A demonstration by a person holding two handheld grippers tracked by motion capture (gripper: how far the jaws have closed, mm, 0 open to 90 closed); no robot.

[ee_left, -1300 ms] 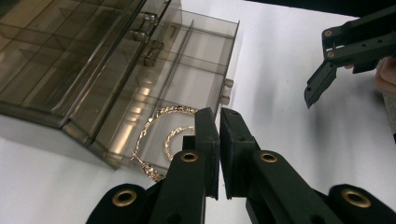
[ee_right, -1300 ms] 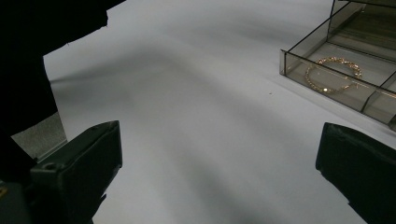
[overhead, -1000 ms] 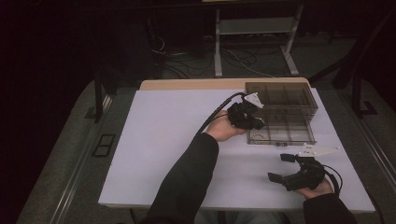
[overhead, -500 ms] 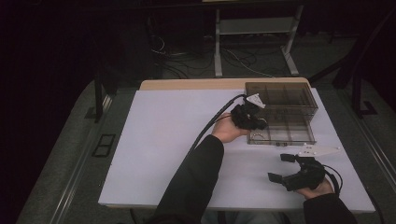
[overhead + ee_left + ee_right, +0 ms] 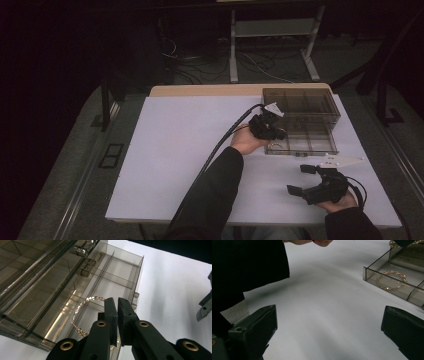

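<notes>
Jaws spread wide and holding nothing: that is how I read my right gripper [image 5: 306,181], resting on the white table [image 5: 175,165] at the near right, just short of the open drawer [image 5: 300,137]. Farther in, my left gripper [image 5: 117,306] has its jaws pressed together on a gold hoop earring [image 5: 82,315], pinching it over the near left corner of that drawer. A second gold hoop [image 5: 390,280] lies flat in a near compartment of the drawer, and beyond it, at the table's far right, stands the smoky clear organizer box [image 5: 300,102] from which the drawer is pulled out.
</notes>
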